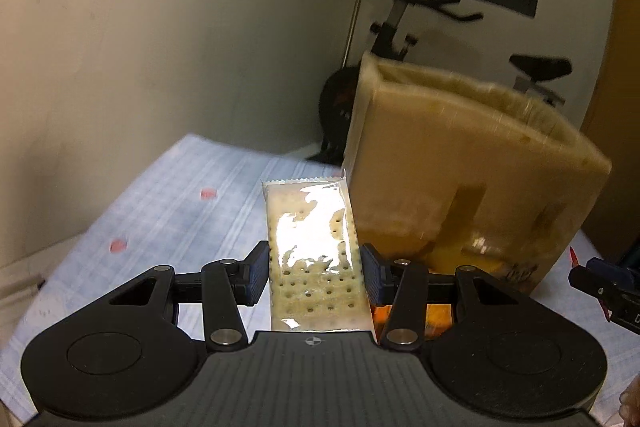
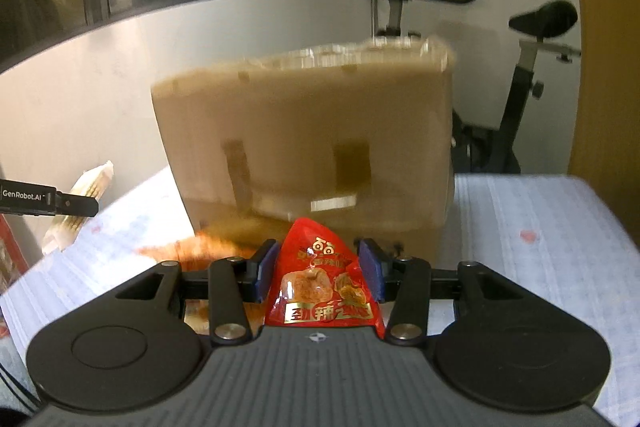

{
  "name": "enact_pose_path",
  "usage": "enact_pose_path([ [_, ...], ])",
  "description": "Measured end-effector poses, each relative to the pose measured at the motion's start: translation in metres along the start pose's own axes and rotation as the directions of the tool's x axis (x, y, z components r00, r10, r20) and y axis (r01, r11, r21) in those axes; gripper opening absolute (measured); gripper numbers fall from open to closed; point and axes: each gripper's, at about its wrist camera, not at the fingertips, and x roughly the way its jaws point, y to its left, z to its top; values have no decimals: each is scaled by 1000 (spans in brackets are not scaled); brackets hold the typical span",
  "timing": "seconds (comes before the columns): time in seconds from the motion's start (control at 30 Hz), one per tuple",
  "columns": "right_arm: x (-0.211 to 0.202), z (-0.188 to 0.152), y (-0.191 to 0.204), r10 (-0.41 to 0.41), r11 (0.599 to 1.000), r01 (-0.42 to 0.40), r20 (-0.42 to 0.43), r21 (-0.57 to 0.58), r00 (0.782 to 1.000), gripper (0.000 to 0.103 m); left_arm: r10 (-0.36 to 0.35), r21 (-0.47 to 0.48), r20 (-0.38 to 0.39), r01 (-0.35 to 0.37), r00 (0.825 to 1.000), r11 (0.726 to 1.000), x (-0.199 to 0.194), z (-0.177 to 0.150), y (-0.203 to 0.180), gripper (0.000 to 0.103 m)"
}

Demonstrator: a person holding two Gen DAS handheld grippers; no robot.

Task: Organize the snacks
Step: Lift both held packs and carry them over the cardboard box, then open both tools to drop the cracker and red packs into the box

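Observation:
My left gripper (image 1: 314, 273) is shut on a clear packet of pale crackers (image 1: 312, 251), which stands up between the blue pads above the table. Just to its right is a tall beige translucent bin (image 1: 460, 163) with snacks dimly visible at its bottom. In the right wrist view my right gripper (image 2: 319, 271) is shut on a red snack packet (image 2: 322, 287), held in front of the same bin (image 2: 304, 139). At the left edge of that view the left gripper (image 2: 76, 205) shows with the cracker packet (image 2: 86, 195). The right gripper's tip (image 1: 596, 281) appears at the right edge of the left view.
A pale blue checked cloth (image 1: 168, 211) with small red marks covers the table (image 2: 540, 227). An exercise bike (image 2: 520, 75) stands behind the bin against a white wall. Dark windows run along the top. An orange packet (image 2: 188, 247) lies beside the bin's base.

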Motion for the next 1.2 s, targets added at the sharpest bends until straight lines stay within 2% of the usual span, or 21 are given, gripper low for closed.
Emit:
enact_pose_path([
  [0.17,-11,26,4,13,1000,-11,70,-25,997,48,-32,10,59,32,998,999,-12,23,-9,50],
  [0.4,-21,60,7,30,998,-21,155,-57,988,48,-101,1,82,101,992,995,-14,51,-22,50],
  [0.73,-13,118,0,46,994,-19,250,-106,967,48,-189,65,160,181,969,981,-3,93,-51,50],
  [0.93,21,143,-11,33,994,-8,230,-109,973,48,-226,99,146,213,963,972,32,121,-77,50],
  [1.2,76,155,-22,11,998,-4,135,-58,991,48,-211,135,68,201,975,970,92,141,-89,50],
])
